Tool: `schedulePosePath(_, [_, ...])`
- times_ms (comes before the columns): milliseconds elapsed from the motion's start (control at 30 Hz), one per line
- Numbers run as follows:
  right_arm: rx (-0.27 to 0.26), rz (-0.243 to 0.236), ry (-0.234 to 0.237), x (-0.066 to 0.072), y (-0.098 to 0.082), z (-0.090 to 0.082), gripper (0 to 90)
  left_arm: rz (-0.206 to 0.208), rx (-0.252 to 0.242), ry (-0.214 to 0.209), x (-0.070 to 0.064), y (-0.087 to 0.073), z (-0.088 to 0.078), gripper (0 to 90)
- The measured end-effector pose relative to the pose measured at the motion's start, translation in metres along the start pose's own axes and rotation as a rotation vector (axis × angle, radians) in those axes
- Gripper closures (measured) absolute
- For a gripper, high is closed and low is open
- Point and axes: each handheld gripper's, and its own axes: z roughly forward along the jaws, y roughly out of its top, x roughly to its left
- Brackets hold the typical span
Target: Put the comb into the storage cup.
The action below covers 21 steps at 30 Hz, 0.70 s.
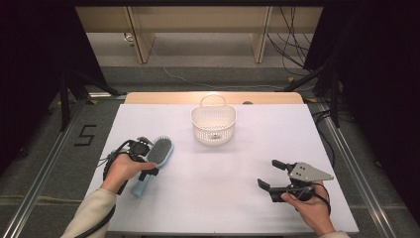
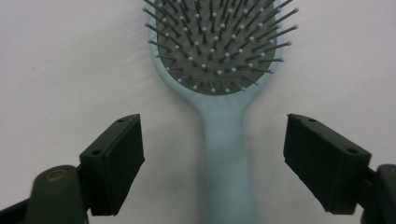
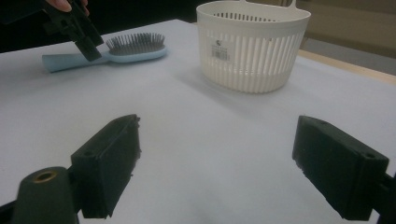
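A light blue hairbrush lies bristles up on the white table cover, left of centre. My left gripper hangs over its handle. In the left gripper view the handle runs up between the two jaws, with a clear gap on each side; the left gripper is open and its pads do not touch the handle. My right gripper rests open near the front right, nothing between its jaws. From there the hairbrush and the left gripper show at the far left.
A white slotted plastic basket with a carry handle stands at the back centre of the table; it also rises ahead in the right gripper view. A bare wooden strip edges the table's far side. Cables lie on the floor beyond.
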Motion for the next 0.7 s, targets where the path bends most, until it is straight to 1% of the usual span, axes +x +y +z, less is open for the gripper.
schedulePosePath(167, [0.002, 0.0, 0.001, 0.0, 0.0, 0.0, 15.7, -0.004, 0.049, -0.002, 0.002, 0.003, 0.006, 26.9])
schedulePosePath(267, [0.002, 0.0, 0.0, 0.0, 0.0, 0.0, 15.7, -0.003, 0.066, -0.005, 0.002, 0.004, 0.008, 29.8])
schedulePosePath(433, [0.003, 0.001, 0.0, 0.0, 0.0, 0.0, 15.7, -0.009, 0.076, -0.01, 0.002, 0.006, 0.009, 33.6])
schedulePosePath(700, [0.005, 0.0, 0.0, 0.0, 0.0, 0.0, 15.7, -0.011, 0.087, 0.012, 0.001, 0.01, 0.011, 36.7])
